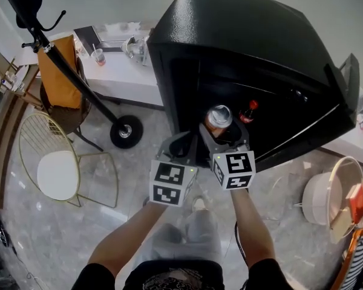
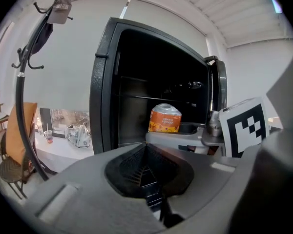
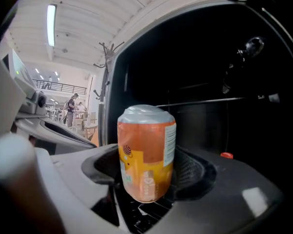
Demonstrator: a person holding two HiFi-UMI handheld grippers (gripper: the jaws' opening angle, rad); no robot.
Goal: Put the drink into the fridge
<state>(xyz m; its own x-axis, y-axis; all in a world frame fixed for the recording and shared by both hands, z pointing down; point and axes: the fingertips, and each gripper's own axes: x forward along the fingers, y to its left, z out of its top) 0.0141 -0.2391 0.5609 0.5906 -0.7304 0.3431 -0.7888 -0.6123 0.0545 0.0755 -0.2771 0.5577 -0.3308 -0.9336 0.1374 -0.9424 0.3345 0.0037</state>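
Right gripper view, orange can (image 3: 146,152) upright, top up, in right claw (image 3: 149,182)

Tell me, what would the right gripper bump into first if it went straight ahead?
Probably nothing soon: the right gripper, holding the orange can, points into the open fridge, whose dark inside looks free ahead, though depth is unclear.

You stand in a lounge-like corner of a big open hall: marble floor (image 1: 48,234), gold wire chair (image 1: 57,174), coat stand (image 1: 78,80), black fridge (image 1: 242,53) beside a white surface (image 1: 118,74) with a takeaway cup (image 1: 98,57). The right gripper view shows a railed mezzanine (image 3: 63,87) under strip lighting (image 3: 51,18).
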